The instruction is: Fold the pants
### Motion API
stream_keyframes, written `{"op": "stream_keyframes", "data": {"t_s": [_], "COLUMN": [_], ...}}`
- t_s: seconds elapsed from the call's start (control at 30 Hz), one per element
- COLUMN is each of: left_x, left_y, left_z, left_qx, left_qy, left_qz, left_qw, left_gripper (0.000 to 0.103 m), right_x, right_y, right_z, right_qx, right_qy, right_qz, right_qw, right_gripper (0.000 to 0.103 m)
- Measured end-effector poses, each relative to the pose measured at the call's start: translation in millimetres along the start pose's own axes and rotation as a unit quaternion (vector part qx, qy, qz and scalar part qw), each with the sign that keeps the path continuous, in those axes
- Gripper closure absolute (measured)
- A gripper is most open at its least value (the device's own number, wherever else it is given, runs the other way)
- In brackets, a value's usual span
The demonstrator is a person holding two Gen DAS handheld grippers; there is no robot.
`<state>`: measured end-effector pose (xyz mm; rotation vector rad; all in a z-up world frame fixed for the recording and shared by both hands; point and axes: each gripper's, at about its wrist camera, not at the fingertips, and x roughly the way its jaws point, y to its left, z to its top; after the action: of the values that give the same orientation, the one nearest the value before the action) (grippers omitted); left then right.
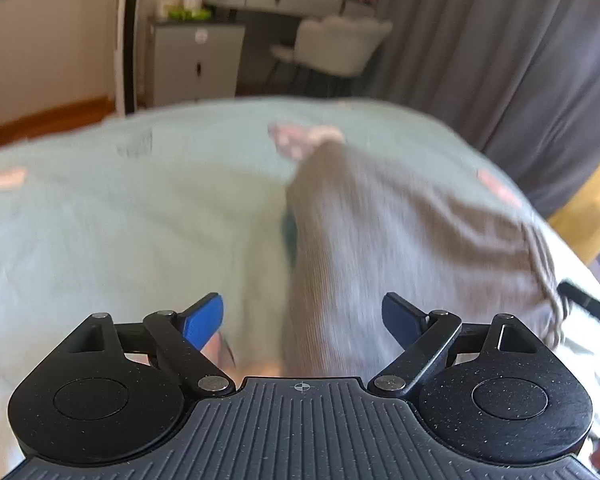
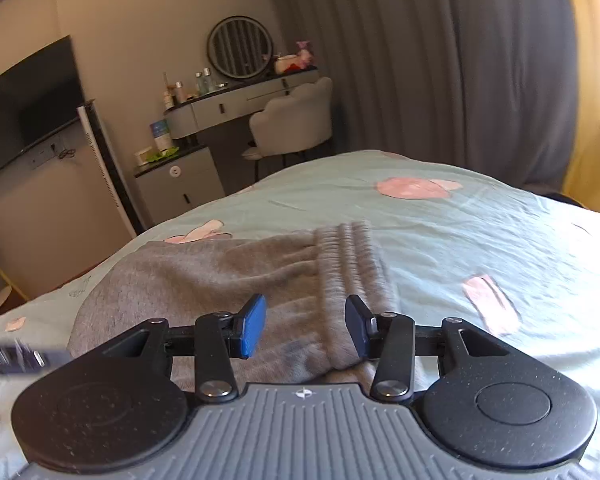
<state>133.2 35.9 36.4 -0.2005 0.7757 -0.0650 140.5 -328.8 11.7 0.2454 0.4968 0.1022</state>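
Grey ribbed pants (image 1: 400,240) lie on a pale green bed. In the left wrist view they stretch away from me, blurred, with the elastic waistband at the right. My left gripper (image 1: 302,320) is open wide above the near end of the pants, holding nothing. In the right wrist view the pants (image 2: 204,276) lie flat with the gathered waistband (image 2: 352,264) running toward me. My right gripper (image 2: 306,326) is open, its blue pads either side of the waistband's near end, not closed on it.
The bed sheet (image 2: 480,232) has pink prints. Beyond the bed stand a grey cabinet (image 2: 180,188), a vanity desk with round mirror (image 2: 240,46), a white chair (image 2: 296,120) and grey curtains (image 2: 440,60). The other gripper's dark edge (image 1: 588,304) shows at the right.
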Motion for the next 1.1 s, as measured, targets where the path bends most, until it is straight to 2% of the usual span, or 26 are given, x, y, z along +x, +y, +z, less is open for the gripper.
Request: {"op": "stream_keyframes", "data": {"t_s": [0.1, 0.17, 0.27, 0.37, 0.47, 0.53, 0.6, 0.63, 0.73, 0.87, 1.0, 1.07, 1.1], "left_x": [8, 17, 34, 68, 117, 135, 147, 151, 153, 142, 102, 77, 66], "left_y": [5, -2, -22, -41, -50, -45, -41, -40, -37, -28, -21, -18, -17], "left_z": [21, 35, 54, 65, 65, 57, 48, 40, 34, 43, 33, 18, 10], "left_qx": [0.001, 0.015, 0.021, 0.026, 0.048, 0.048, 0.057, 0.066, 0.066, 0.038, 0.0, 0.003, 0.005], "left_qy": [-0.015, -0.037, -0.073, -0.079, -0.05, -0.054, -0.054, -0.066, -0.078, -0.058, -0.032, -0.024, -0.024], "left_qz": [0.035, 0.045, 0.033, 0.021, 0.071, 0.077, 0.083, 0.082, 0.079, 0.055, 0.043, 0.039, 0.039], "left_qw": [0.9993, 0.9982, 0.9966, 0.9963, 0.9951, 0.9944, 0.9935, 0.9923, 0.9916, 0.996, 0.9985, 0.9989, 0.999], "left_gripper": [0.011, 0.012, 0.011, 0.008, 0.006, 0.0, 0.0, 0.0, 0.0, 0.0, 0.0, 0.0, 0.0], "right_x": [15, 20, 23, 28, 30, 32, 34, 36, 40, 40, 33, 25, 20], "right_y": [1, -1, 1, 1, 0, -3, -6, -7, -5, -4, 1, 9, 13], "right_z": [-5, -9, -14, -21, -26, -27, -28, -30, -34, -36, -37, -40, -40], "right_qx": [-0.02, -0.036, -0.045, -0.057, -0.075, -0.07, -0.066, -0.066, -0.077, -0.087, -0.11, -0.131, -0.137], "right_qy": [0.0, -0.004, -0.017, -0.017, -0.022, -0.024, -0.025, -0.026, -0.028, -0.032, -0.034, -0.036, -0.035], "right_qz": [-0.023, -0.027, -0.028, -0.03, -0.027, -0.019, -0.01, -0.007, -0.007, -0.004, -0.018, -0.03, -0.03], "right_qw": [1.0, 0.999, 0.998, 0.998, 0.997, 0.997, 0.997, 0.997, 0.997, 0.996, 0.993, 0.99, 0.989], "right_gripper": [0.06, 0.062, 0.062, 0.062, 0.062, 0.061, 0.061, 0.061, 0.061, 0.054, 0.054, 0.047, 0.038]}}
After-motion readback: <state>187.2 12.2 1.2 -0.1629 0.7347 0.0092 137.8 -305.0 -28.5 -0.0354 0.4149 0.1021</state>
